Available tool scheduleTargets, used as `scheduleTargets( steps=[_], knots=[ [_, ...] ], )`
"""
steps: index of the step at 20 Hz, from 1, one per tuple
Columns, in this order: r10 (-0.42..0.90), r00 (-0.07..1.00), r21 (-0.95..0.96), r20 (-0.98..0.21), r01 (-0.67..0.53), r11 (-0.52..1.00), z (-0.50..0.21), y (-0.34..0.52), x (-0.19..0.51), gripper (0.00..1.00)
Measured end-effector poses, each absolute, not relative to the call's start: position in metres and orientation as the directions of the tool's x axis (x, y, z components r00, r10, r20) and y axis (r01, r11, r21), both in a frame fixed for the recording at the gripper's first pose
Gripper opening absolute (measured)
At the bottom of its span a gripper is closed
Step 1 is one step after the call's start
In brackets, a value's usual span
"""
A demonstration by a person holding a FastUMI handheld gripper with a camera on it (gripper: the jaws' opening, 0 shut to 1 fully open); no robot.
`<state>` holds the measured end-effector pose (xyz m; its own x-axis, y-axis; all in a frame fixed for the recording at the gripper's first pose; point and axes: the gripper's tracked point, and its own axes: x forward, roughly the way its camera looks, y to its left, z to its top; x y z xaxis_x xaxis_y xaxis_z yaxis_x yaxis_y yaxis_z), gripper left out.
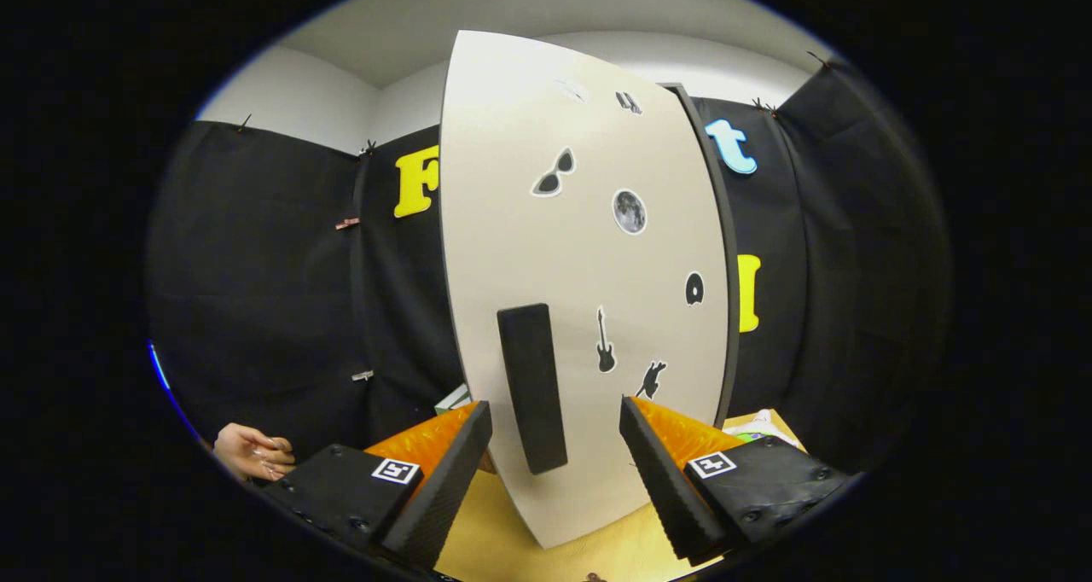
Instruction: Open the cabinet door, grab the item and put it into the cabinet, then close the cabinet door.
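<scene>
Cabinet door (580,249) handle (531,386), claw (554,428) spread around

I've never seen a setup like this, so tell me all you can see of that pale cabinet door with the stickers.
The cabinet door is a tall, pale, smooth panel with a thin dark edge, standing upright on a wooden tabletop. A long black handle is mounted vertically low on it. Small stickers dot its face: sunglasses, a moon, guitars. I cannot tell whether it is shut or ajar. The gripper is open, its fingers either side of the handle without touching it.
</scene>
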<state>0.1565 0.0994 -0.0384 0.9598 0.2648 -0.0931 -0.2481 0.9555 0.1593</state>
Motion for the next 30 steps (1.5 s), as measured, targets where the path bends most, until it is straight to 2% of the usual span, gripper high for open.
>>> scheduleTargets(
  steps=[3,7,30],
  knots=[
    [0.235,0.970,0.151,-0.057,-0.224,0.963,-0.030,0.094,0.155,0.98],
    [0.137,0.989,0.094,-0.053,-0.131,0.987,-0.030,0.073,0.155,0.98],
    [0.186,0.973,0.091,-0.138,-0.174,0.980,-0.049,0.045,0.169,0.98]
  ],
)
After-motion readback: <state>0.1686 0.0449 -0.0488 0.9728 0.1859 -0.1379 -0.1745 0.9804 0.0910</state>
